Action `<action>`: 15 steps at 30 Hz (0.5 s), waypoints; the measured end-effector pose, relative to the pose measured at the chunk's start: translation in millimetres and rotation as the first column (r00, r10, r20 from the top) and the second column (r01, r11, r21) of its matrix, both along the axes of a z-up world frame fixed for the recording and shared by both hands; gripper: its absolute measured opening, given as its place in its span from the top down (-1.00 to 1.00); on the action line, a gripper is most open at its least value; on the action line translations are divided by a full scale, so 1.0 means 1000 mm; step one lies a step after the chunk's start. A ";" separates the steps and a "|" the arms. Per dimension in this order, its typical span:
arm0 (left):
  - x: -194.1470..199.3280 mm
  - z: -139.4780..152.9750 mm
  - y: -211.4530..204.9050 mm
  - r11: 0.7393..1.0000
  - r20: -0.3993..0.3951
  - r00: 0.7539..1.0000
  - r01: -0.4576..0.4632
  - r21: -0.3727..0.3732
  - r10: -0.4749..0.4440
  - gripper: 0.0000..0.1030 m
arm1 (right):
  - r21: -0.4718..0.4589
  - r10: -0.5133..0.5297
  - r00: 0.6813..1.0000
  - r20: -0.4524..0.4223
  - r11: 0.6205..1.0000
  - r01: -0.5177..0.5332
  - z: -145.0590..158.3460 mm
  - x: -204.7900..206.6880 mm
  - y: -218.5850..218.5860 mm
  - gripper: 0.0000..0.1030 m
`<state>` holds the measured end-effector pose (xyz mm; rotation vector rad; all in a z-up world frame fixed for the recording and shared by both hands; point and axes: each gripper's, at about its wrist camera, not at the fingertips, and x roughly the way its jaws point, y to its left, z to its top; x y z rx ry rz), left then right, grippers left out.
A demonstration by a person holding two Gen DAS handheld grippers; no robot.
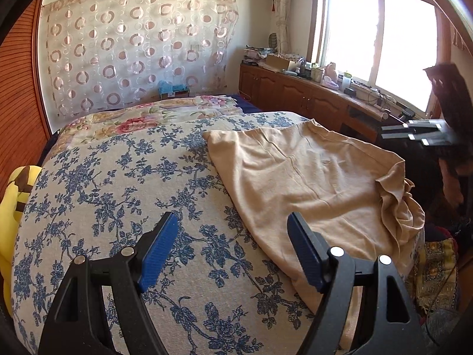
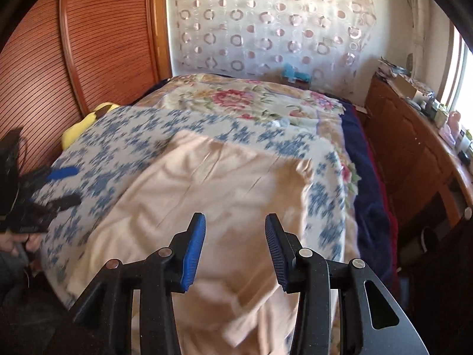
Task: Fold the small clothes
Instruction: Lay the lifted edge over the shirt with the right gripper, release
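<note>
Right under our right tool [image 2: 235,248] (jaws apart, nothing pinched) lies the beige garment [image 1: 310,177] on the bed [image 1: 118,183], long axis running away; left tool [image 1: 232,251], spread & empty, sits off its left edge.

Right tool [image 2: 235,233]: blue pads parted, nothing gripped between them, positioned above the beige garment [image 2: 212,183]. The garment lies spread on a blue-floral cover [image 2: 142,130] over the bed [image 2: 363,159]; its near edge hangs toward the camera, blurred. Left tool [image 2: 63,185]: visible at the left frame edge, over the floral cover, held by a hand [image 2: 20,241]. A yellow item [image 2: 85,124] lies beside the slatted wooden panel [image 2: 97,44].
</note>
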<state>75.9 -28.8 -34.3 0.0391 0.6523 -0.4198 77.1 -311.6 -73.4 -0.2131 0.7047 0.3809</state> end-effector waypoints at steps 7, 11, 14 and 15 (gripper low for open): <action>-0.002 -0.003 -0.009 1.000 -0.010 1.000 0.023 0.004 -0.023 -0.50 | -0.106 0.059 0.991 -0.123 0.992 -0.072 -0.039 -0.014 0.005 0.16; -0.002 -0.005 -0.013 0.999 -0.016 0.999 0.033 0.002 -0.033 -0.50 | -0.145 0.044 0.986 -0.158 0.987 -0.067 -0.042 -0.018 -0.015 0.77; -0.002 -0.007 -0.016 0.999 -0.021 0.999 0.040 -0.001 -0.040 -0.50 | -0.144 0.032 0.986 -0.165 0.988 -0.056 -0.043 -0.028 -0.032 0.96; -0.002 -0.007 -0.018 0.999 -0.024 0.999 0.043 0.000 -0.043 -0.50 | -0.141 0.023 0.986 -0.165 0.989 -0.047 -0.042 -0.032 -0.031 0.98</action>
